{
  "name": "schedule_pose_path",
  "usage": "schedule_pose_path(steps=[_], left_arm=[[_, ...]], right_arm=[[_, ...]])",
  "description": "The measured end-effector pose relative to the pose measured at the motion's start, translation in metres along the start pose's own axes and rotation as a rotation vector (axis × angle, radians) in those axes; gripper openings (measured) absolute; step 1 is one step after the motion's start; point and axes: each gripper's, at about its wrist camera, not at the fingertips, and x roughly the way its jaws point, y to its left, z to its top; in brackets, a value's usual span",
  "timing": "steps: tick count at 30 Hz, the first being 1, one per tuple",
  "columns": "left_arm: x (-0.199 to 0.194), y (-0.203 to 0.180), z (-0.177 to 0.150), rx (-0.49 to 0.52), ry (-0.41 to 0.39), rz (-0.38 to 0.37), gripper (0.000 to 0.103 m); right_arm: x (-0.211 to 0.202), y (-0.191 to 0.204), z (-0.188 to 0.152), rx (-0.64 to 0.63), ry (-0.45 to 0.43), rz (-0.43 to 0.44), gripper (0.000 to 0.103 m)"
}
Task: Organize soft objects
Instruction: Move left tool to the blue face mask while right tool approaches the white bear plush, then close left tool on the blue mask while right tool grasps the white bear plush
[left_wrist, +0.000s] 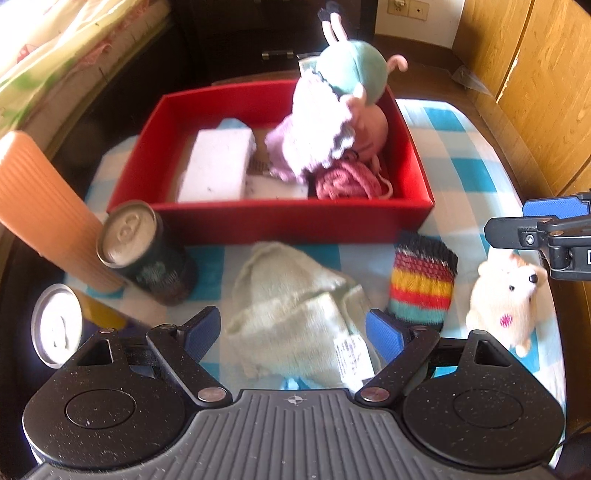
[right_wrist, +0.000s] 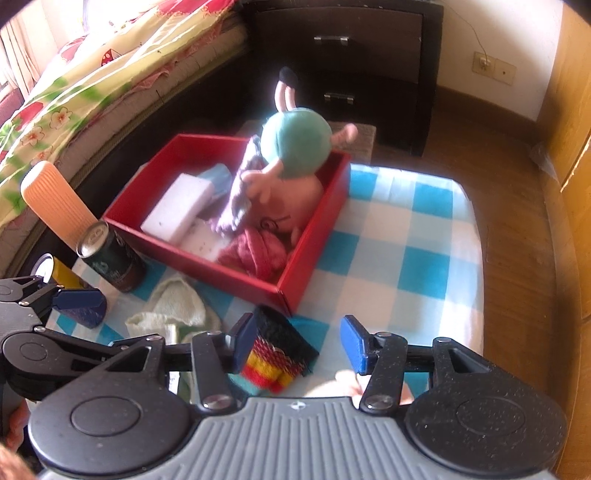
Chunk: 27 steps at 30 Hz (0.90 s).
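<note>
A pale green knit hat (left_wrist: 295, 306) lies on the checked cloth, between the spread fingers of my open left gripper (left_wrist: 295, 328); the pads do not press it. To its right stand a rainbow-striped sock (left_wrist: 421, 280) and a white plush animal (left_wrist: 506, 302). The right gripper's fingers (left_wrist: 517, 236) hover just above that plush. In the right wrist view my right gripper (right_wrist: 299, 343) is open and empty, with the striped sock (right_wrist: 277, 354) beside its left pad. The red box (left_wrist: 269, 218) holds a pig doll (left_wrist: 351, 110), white sponges, lilac knitwear and pink yarn (left_wrist: 351, 181).
A dark drink can (left_wrist: 147, 251), a second can (left_wrist: 59, 325) and an orange ribbed cup (left_wrist: 44, 206) stand left of the hat. The blue-and-white checked cloth (right_wrist: 406, 258) covers the table. A bed (right_wrist: 92, 92), a dark drawer unit (right_wrist: 351, 55) and wooden cabinets (left_wrist: 535, 74) surround it.
</note>
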Motion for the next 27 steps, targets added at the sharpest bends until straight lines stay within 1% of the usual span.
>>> schedule_pose_path(steps=[14,15,17,18,25,27], left_arm=[[0.021,-0.011,-0.042,-0.012,0.073,-0.048,0.085],[0.022,-0.012,-0.044,-0.013,0.076,-0.049,0.085],[0.024,-0.013,-0.046,-0.015,0.082,-0.054,0.085],[0.024,-0.013,-0.047,-0.018,0.082,-0.059,0.085],[0.028,-0.002,-0.05,-0.098,0.103,-0.118,0.086],[0.031,-0.002,-0.05,-0.105,0.112,-0.117,0.086]], right_arm=[[0.011,-0.02,-0.042,0.005,0.072,-0.001,0.034],[0.012,-0.021,-0.044,0.004,0.073,-0.003,0.035],[0.011,-0.023,-0.047,-0.001,0.075,-0.005,0.04],[0.01,-0.024,-0.049,-0.003,0.075,-0.005,0.04],[0.008,-0.033,-0.054,0.005,0.083,-0.005,0.041],[0.008,-0.036,-0.056,0.009,0.085,-0.009,0.041]])
